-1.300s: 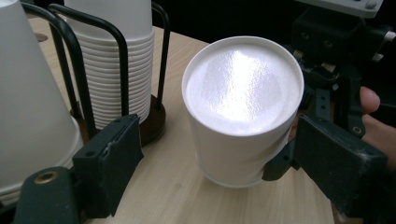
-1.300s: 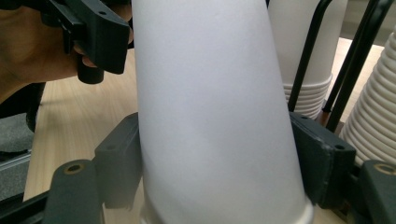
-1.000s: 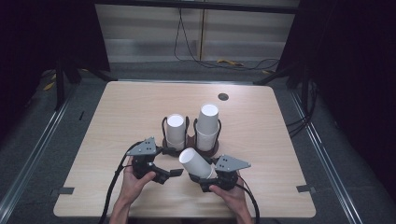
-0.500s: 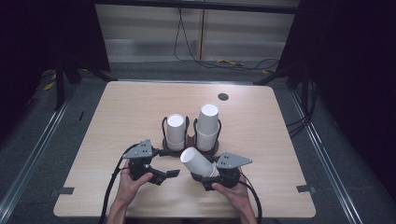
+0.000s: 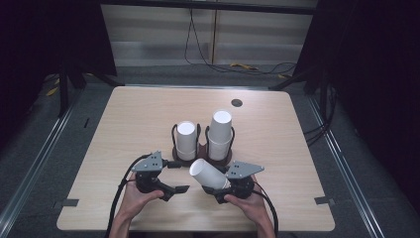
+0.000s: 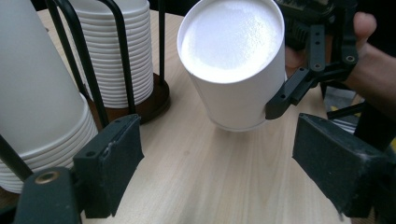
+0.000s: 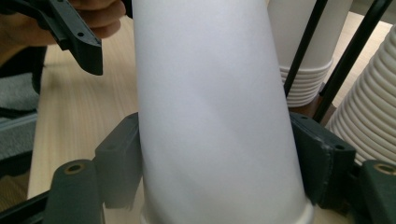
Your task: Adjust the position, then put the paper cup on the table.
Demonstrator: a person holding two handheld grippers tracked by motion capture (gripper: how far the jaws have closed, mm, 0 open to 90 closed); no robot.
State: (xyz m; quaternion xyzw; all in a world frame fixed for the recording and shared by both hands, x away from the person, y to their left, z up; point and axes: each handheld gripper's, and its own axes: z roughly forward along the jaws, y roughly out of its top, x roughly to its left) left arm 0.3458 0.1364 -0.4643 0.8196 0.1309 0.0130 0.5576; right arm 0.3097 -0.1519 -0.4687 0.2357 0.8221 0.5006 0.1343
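Little has shifted: cup [image 5: 208, 173] is kept pinched by right gripper [image 5: 218, 187].
Left gripper [image 5: 176, 189] fingers spread; cup's base must be taken next.

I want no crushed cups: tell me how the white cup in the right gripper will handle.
The paper cup looks thin-walled, so it probably dents under a hard squeeze. Likely very light: the right gripper holds it tilted clear of the table. Its smooth, tapered wall may slip through the fingers.

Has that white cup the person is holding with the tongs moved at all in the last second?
No. In the high view the cup in the right gripper sits in the same spot just in front of the two cup stacks as before.
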